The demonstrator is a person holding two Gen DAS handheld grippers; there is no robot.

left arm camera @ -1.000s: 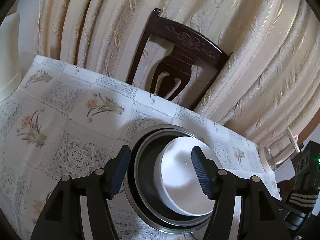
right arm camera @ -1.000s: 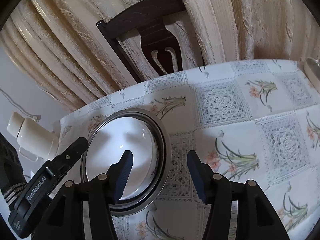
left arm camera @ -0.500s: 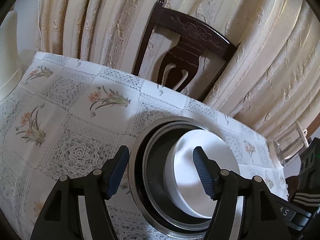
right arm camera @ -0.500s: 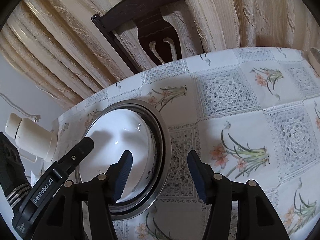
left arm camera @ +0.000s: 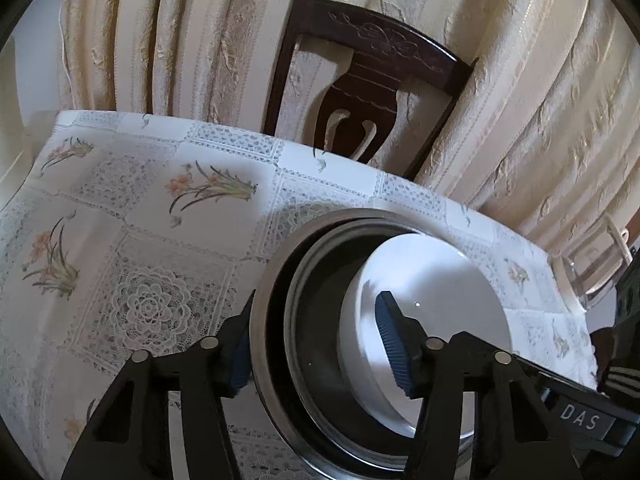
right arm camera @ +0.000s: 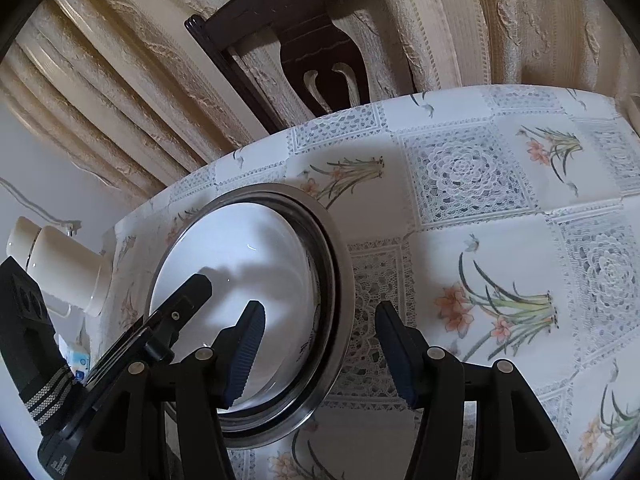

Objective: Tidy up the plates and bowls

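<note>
The left gripper [left arm camera: 316,344] has closed in on the steel bowl [left arm camera: 272,320] over the last second: a second ago both its pads hung in front of the stack with the rim well below them, and now the rim runs up between them. Its left pad is tucked outside the wall, lower centre-left of the left view, and partly hidden by it; the right pad [left arm camera: 394,344] sits inside, over the white bowl [left arm camera: 432,288] nested in the steel one. The jaws are wide apart and I see no squeeze on the wall yet, so they hold nothing.

The right gripper [right arm camera: 320,344] has likewise crept closer. Its left pad [right arm camera: 246,352] now hangs over the white bowl [right arm camera: 248,264], its right pad [right arm camera: 394,352] over the tablecloth [right arm camera: 480,240] outside the steel rim [right arm camera: 340,280], so it straddles the opposite side of the stack. Its jaws too are spread wide and empty.

The nested pair sits on the worktop at lower centre of the left view and centre-left of the right view, near the edge below the chair [left arm camera: 368,80].

My reading: both grippers are lined up on opposite rims for a two-sided pinch, so the stack looks about to be gripped and lifted as one. Steel walls are slick; the pads will want to seat low before closing
</note>
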